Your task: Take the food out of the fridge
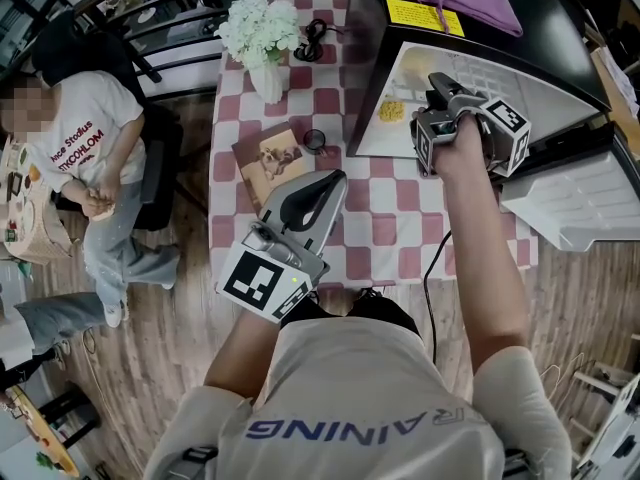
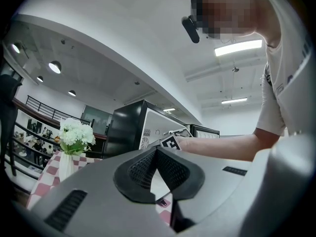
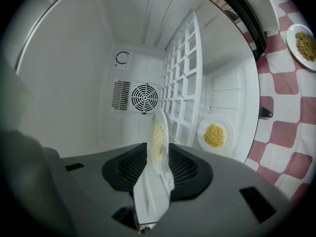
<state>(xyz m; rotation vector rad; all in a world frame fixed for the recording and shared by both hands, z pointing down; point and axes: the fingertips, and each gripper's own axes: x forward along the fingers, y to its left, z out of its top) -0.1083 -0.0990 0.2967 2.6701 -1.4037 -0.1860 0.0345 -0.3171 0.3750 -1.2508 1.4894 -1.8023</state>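
Café-like room: checkered tablecloth (image 1: 390, 208), flowers (image 1: 258, 26).

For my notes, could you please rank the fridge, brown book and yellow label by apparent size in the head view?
1. fridge
2. brown book
3. yellow label, clearly smallest

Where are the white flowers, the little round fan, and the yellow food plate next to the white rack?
white flowers (image 1: 258, 26): head view, middle of the blooms.
round fan (image 3: 144, 98): right gripper view, its hub.
plate of yellow food (image 3: 216, 119): right gripper view, bare top rim.
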